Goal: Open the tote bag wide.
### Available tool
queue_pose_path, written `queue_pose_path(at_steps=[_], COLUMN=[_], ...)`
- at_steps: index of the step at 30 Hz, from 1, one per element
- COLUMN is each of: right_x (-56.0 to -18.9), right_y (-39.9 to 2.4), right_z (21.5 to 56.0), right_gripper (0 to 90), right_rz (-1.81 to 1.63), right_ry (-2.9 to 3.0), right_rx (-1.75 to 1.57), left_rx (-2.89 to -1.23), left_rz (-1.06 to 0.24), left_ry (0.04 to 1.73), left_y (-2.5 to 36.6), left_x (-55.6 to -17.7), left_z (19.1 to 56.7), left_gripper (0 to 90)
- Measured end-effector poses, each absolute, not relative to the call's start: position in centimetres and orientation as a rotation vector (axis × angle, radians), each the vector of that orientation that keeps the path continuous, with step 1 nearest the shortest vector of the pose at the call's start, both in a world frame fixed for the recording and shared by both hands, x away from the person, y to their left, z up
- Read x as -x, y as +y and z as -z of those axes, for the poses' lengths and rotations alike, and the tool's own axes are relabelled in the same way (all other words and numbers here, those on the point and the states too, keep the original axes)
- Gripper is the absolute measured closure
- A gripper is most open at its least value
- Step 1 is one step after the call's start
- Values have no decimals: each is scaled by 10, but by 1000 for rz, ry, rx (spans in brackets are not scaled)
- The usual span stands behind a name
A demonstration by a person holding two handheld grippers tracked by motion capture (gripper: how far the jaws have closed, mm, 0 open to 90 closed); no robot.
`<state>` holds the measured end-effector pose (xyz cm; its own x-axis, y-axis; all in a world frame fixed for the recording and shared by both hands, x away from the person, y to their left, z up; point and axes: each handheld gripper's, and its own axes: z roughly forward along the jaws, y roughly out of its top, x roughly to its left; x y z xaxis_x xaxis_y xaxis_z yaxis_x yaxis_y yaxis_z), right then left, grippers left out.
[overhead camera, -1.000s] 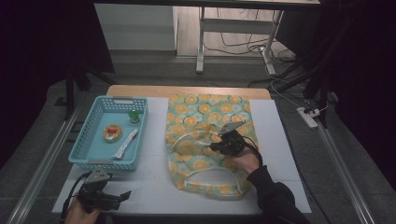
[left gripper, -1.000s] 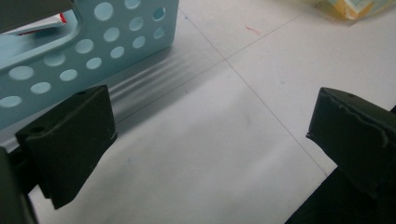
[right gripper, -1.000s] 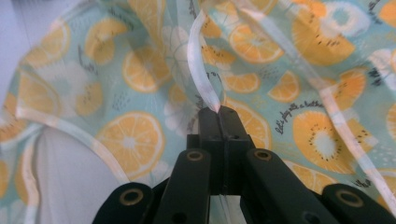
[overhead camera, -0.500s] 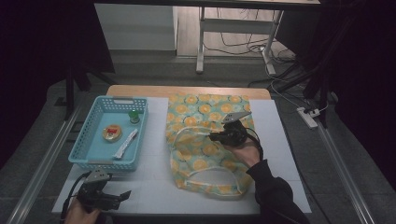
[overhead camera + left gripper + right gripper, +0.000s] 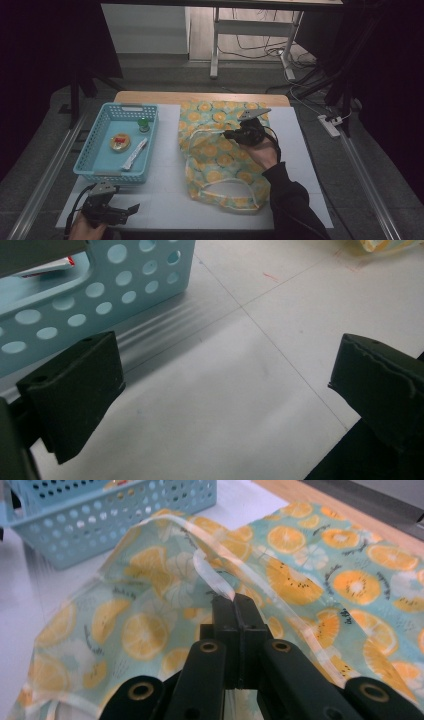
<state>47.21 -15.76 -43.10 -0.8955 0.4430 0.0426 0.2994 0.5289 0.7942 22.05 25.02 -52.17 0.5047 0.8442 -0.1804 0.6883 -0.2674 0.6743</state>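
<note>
Cloth bag point(image 5: 220, 155), orange-slice print with white handles: lies spread on the white bench point(image 5: 165, 195), right of the blue basket point(image 5: 100, 165). Right hand-held gripper point(image 5: 231, 134): jaws clamped together on the bag's white handle strap point(image 5: 212, 577), which is lifted off the cloth so the bag tents up below it. Left hand-held gripper point(image 5: 134, 209): jaws wide apart with nothing between them, low over the bench at its near left corner, just beside the basket, well apart from the bag.
</note>
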Motion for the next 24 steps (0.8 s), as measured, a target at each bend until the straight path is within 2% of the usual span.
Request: queue_pose_path(at_steps=[13,24], right_x=[-482,-481], right_y=[-157,-154], right_z=[408,406], right_gripper=[900,900], right_rz=[-1375,-1399], right_ry=[2550,2539], right_rx=[-637,-605], left_rx=[-2024,-2023], left_rz=[-280,-278], left_ry=[1260,1263], left_y=[251,251], left_x=[-221,-221], left_z=[522,522], left_gripper=[6,6])
